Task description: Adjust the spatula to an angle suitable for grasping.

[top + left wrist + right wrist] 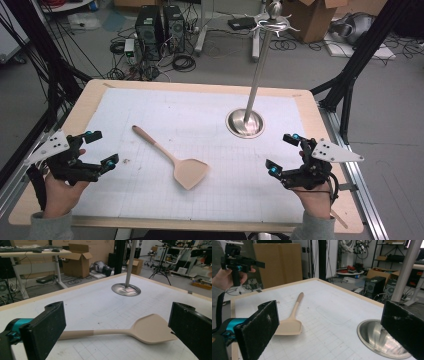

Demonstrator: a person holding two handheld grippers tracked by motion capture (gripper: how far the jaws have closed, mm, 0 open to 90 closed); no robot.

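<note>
My left gripper (102, 148): jaws wide, holds nothing.
My right gripper (282, 152): jaws wide, holds nothing.
Spatula (175, 163): flat between my grippers.

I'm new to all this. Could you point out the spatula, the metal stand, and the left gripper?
spatula (190, 173): high view, on its flat blade.
metal stand (245, 125): high view, on its round base.
left gripper (101, 148): high view, midway between its open fingers.

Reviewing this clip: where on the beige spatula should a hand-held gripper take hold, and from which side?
Probably mid-handle on the spatula, coming from above with jaws across it. The handle is narrow and lies flat and clear; the left hand-held gripper, open, is nearer that end.
</note>
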